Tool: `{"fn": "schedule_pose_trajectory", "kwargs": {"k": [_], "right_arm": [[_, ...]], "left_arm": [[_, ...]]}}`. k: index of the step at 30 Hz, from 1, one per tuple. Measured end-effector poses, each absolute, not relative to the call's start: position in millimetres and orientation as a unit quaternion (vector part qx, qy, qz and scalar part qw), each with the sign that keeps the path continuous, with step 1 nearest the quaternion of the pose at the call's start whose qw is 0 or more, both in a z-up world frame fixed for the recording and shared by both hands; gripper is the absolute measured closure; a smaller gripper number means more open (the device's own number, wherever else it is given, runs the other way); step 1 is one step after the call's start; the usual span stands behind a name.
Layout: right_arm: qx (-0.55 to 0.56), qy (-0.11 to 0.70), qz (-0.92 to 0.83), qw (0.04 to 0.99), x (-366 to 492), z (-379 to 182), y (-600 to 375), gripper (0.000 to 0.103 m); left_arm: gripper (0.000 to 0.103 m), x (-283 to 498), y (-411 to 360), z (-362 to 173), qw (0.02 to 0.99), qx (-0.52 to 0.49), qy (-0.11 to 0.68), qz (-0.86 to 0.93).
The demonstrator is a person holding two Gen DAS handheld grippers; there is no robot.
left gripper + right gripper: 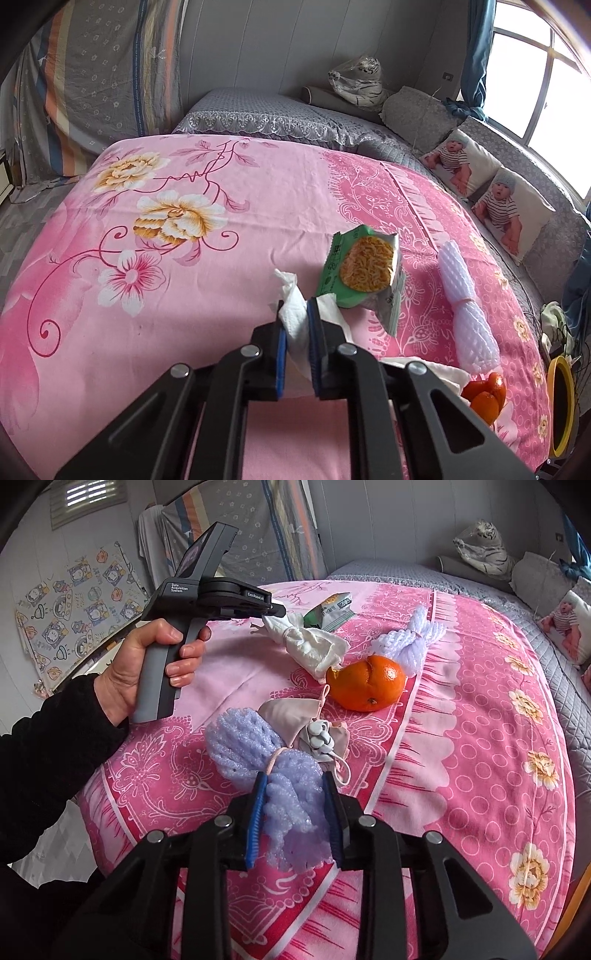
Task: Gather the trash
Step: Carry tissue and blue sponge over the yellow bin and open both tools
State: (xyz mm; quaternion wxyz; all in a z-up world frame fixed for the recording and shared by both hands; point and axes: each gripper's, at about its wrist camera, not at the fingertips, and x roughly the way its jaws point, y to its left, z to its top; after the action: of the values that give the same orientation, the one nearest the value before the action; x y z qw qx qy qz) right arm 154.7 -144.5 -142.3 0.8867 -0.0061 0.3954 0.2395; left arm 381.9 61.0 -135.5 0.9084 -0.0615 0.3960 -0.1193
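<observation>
From my feed, the left gripper (296, 312) is a matte black linkage frame with 4 round silver screw heads across its arms and 2 blue pads lining the inner faces of its fingers; the right gripper (294, 786) has the same build. In the right wrist view I see the left unit's dark grey pistol handle, printed "Data Acquisition System" in white, with a lighter grey grip strip. The person's left hand (147, 664) comes out of a black fuzzy sleeve (48, 757)

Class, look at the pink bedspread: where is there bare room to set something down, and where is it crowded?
Bare room: the flowered stretch left of the tissue and noodle packet, up to the grey pillow. Also the dotted border right of the orange. Crowded: around the orange, foam net, white net and pouch.
</observation>
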Motion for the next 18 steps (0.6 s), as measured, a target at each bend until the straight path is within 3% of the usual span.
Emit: {"fn": "schedule_pose_trajectory", "kwargs": {"k": [18], "right_arm": [[0.013, 0.363, 0.231, 0.903, 129, -114, -162, 0.077]], "left_arm": [[0.094, 339, 92, -96, 0.925, -0.078, 0.353, -0.118]]}}
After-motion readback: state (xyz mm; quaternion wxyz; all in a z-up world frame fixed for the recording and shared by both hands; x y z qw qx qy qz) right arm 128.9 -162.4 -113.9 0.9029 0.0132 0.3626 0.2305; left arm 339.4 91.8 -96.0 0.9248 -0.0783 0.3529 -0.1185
